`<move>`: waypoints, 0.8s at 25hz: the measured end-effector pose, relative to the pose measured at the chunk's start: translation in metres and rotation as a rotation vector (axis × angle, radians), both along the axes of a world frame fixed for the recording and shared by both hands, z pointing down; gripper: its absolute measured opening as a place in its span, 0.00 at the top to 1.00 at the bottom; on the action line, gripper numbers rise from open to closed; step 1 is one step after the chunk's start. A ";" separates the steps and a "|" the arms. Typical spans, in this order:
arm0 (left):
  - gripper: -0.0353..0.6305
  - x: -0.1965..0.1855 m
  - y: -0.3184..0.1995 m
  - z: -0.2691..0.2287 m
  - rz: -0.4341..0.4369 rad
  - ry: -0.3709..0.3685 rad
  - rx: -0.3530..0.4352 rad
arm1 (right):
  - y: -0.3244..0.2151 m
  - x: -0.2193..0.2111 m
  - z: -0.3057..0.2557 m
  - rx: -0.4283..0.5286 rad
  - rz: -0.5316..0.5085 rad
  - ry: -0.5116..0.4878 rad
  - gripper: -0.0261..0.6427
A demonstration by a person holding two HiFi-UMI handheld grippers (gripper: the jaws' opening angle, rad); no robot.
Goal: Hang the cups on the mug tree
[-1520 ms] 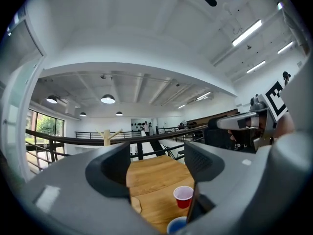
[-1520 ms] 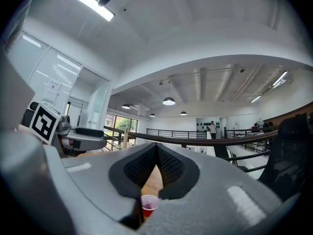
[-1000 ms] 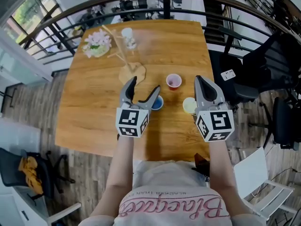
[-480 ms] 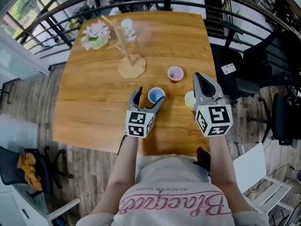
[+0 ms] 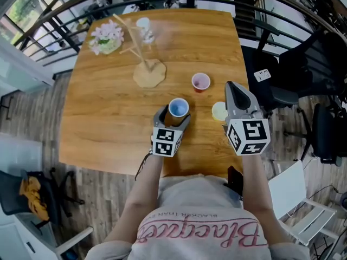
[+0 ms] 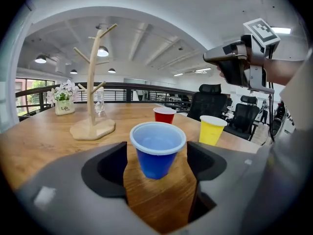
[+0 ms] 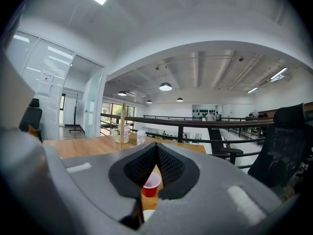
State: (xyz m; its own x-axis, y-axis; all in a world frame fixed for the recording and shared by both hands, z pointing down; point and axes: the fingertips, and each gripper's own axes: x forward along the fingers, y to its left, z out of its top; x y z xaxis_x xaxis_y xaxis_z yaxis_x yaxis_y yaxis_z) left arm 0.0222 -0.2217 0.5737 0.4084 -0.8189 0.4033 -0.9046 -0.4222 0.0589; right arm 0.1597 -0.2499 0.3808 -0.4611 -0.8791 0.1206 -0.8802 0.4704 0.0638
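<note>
One table [image 5: 108, 112] is carrying the mug tree [image 5: 150, 73], and nearer the person than that tree the left gripper [image 5: 174, 116], jaws spread but just now narrowing, is flanking the untouched blue cup [image 5: 178, 108] for a grasp, while the right gripper [image 5: 232, 88] is idling, jaws pressed together.

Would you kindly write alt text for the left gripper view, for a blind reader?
A blue cup stands on the table between the open fingers of the left gripper, which have just been closing. Behind: red cup, yellow cup, mug tree.
</note>
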 end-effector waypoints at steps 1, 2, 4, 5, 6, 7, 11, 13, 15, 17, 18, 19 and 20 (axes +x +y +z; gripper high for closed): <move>0.37 0.001 -0.001 0.001 0.000 0.001 0.002 | 0.000 0.001 0.001 -0.002 0.001 0.002 0.96; 0.40 0.002 -0.002 0.002 -0.002 0.004 0.003 | 0.000 0.001 0.002 -0.003 0.002 0.005 0.96; 0.44 0.002 -0.003 0.002 -0.008 0.004 0.005 | 0.000 0.004 0.002 -0.005 0.008 0.010 0.96; 0.49 0.002 -0.004 0.002 -0.011 0.002 0.007 | -0.001 0.006 0.002 -0.005 0.012 0.011 0.96; 0.49 0.001 -0.005 0.001 -0.013 0.000 0.010 | -0.002 0.007 0.002 -0.004 0.017 0.010 0.96; 0.48 0.001 -0.005 0.000 -0.012 0.002 0.014 | -0.002 0.009 0.001 -0.004 0.021 0.009 0.96; 0.48 -0.001 -0.005 -0.011 -0.006 0.025 0.041 | -0.003 0.011 0.001 -0.004 0.030 0.002 0.96; 0.48 -0.005 -0.006 -0.018 -0.010 0.035 0.054 | -0.002 0.010 0.001 -0.004 0.028 0.000 0.96; 0.48 -0.010 -0.006 -0.024 -0.019 0.037 0.065 | -0.001 0.007 0.000 -0.005 0.024 -0.002 0.96; 0.48 -0.015 -0.007 -0.031 -0.031 0.033 0.078 | 0.000 0.005 0.000 -0.007 0.017 -0.005 0.96; 0.48 -0.018 -0.008 -0.034 -0.036 0.029 0.083 | 0.000 0.003 -0.001 -0.008 0.015 -0.007 0.96; 0.48 -0.020 -0.008 -0.038 -0.039 0.026 0.087 | 0.001 0.002 -0.001 -0.011 0.013 -0.013 0.96; 0.48 -0.022 -0.008 -0.041 -0.042 0.025 0.091 | 0.001 0.001 -0.001 -0.015 0.012 -0.021 0.96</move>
